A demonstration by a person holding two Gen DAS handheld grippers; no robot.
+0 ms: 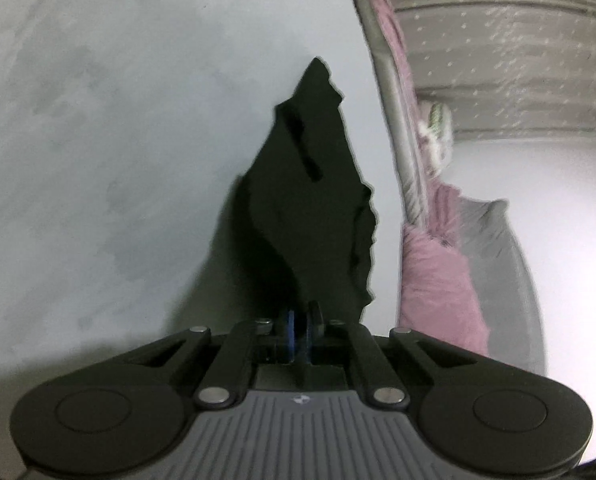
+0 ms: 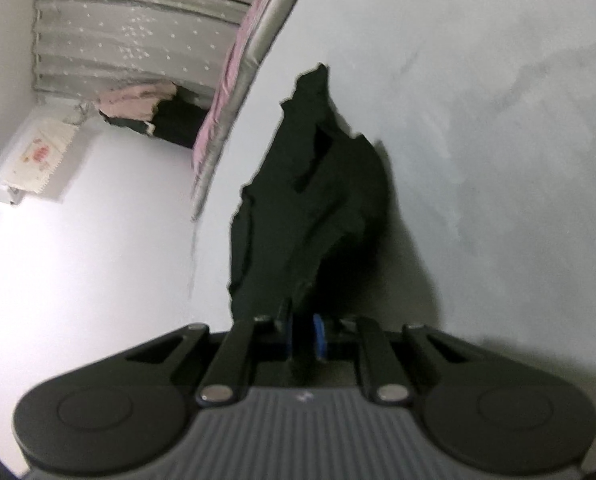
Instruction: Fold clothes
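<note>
1. My left gripper (image 1: 298, 330) has its jaws pressed together, and they pinch the near end of the dark garment (image 1: 314, 200).
2. My right gripper (image 2: 304, 334) is also pressed together on the dark garment (image 2: 310, 208), at its near end.
3. The garment lies on the pale grey surface (image 1: 118, 140) close to its edge, and it stretches away from my fingers to a narrow point.
4. Beyond this edge I see pink cloth (image 1: 438, 288) and a grey curtain (image 1: 510, 60) with small white dots.
</note>
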